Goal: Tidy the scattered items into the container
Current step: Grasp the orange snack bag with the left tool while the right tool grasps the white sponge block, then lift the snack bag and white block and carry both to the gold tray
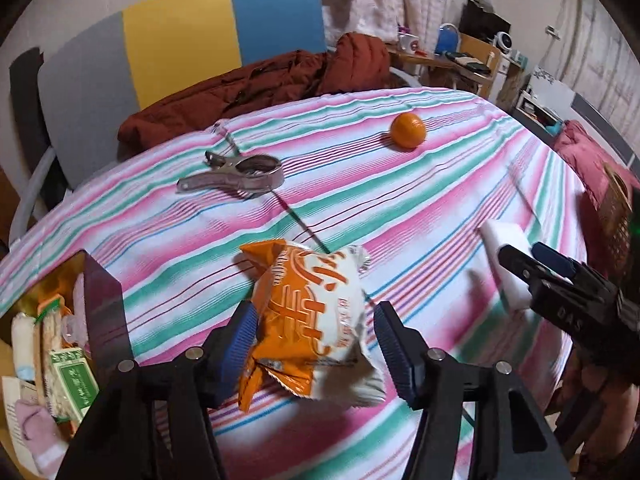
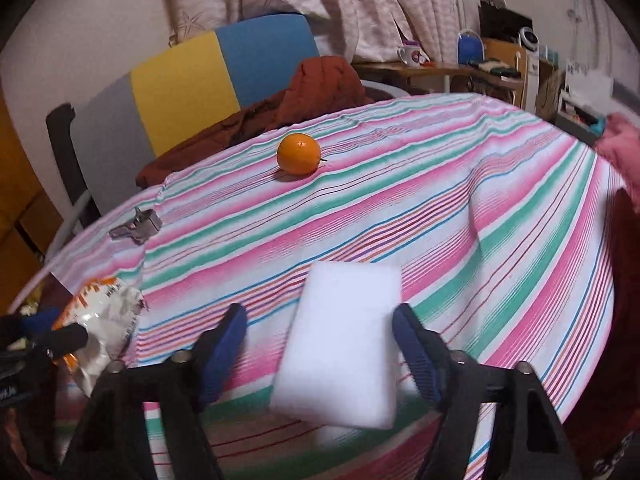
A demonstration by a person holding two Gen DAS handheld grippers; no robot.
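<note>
Jaws wide on both: left gripper (image 1: 314, 344) straddles the snack bag (image 1: 308, 320) at lower centre, pads not clearly pressing it; right gripper (image 2: 320, 350) straddles the white sponge (image 2: 344, 344), gaps on both sides. Orange (image 1: 407, 130) and metal clip (image 1: 236, 174) lie farther up on the striped cloth (image 1: 400, 216). Container (image 1: 102, 308), already part-filled, sits lower left.

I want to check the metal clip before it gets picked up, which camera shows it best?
The left wrist view: the silver metal spring clip lies large and whole on the striped tablecloth, handles and jaws visible. In the right wrist view the clip is small, near the table's left edge, with little detail.
</note>
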